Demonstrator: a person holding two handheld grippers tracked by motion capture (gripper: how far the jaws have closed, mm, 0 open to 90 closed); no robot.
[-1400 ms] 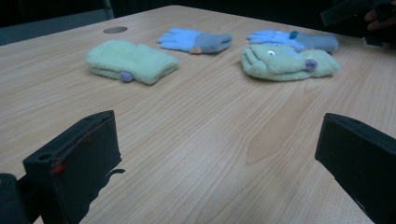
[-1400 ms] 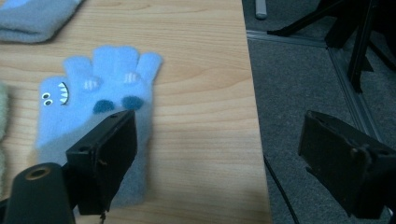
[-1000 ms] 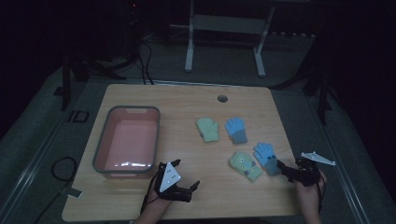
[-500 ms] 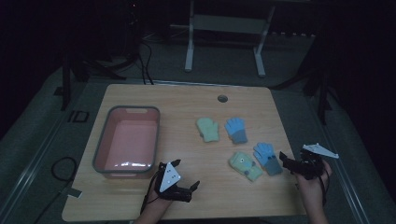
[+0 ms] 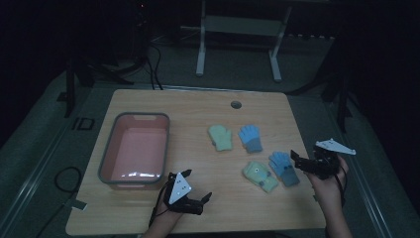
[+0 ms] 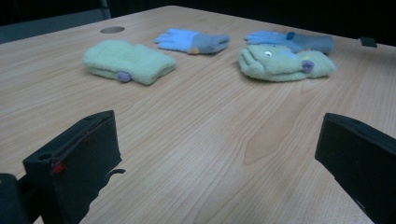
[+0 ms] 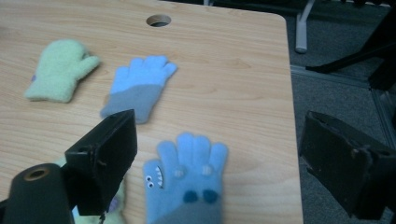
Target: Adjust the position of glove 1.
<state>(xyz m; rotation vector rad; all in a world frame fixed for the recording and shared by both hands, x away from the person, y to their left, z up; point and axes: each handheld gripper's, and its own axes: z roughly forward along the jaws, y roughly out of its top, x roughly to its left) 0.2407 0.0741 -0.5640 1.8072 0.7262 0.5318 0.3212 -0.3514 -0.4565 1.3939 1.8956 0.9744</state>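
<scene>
Right tongs (image 5: pixel 300 161) sit at the table's right edge, jaws wide apart, nothing between them. Just in front, per the right gripper view, lies a blue knitted glove with a grey cuff and a monster face (image 7: pixel 187 186), flat on the light wooden table (image 5: pixel 198 106), fingers pointing away from the tongs. In the high view this glove (image 5: pixel 284 167) is just beside the jaw tips; can't tell if they touch.

Next to it: pale green fuzzy mitten w/ a small eye (image 5: pixel 260 175). Farther back, a plain pale green mitten (image 5: pixel 220 137) and a second blue glove w/ grey cuff (image 5: pixel 250 138), side by side.

Left tongs (image 5: pixel 207 198) rest low near the front edge, also wide open, empty, well apart from the gloves. Grey-rimmed pink plastic tub (image 5: pixel 104 163) stands at left.
</scene>
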